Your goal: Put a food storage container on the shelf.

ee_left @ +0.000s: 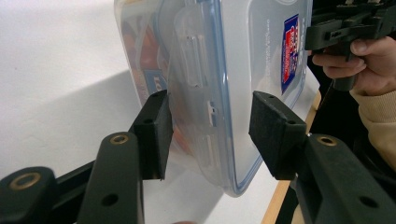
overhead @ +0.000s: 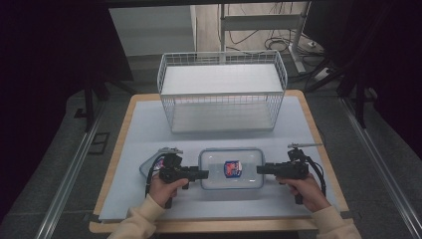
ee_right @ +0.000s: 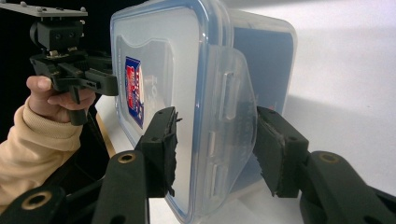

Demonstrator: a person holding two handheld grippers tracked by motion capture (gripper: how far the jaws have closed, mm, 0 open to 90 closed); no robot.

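fingers of both grippers sit around the ends of the box (overhead: 231,169), and i cannot tell if they squeeze it.
left gripper (overhead: 201,174) has its jaws on each side of the box's left end clip, and the right gripper (overhead: 261,169) does the same at the right end. the box has its lid on and a sticker (overhead: 232,168) on top. it lies on the table (overhead: 149,119), near the basket (overhead: 222,92), on the person's side of it.
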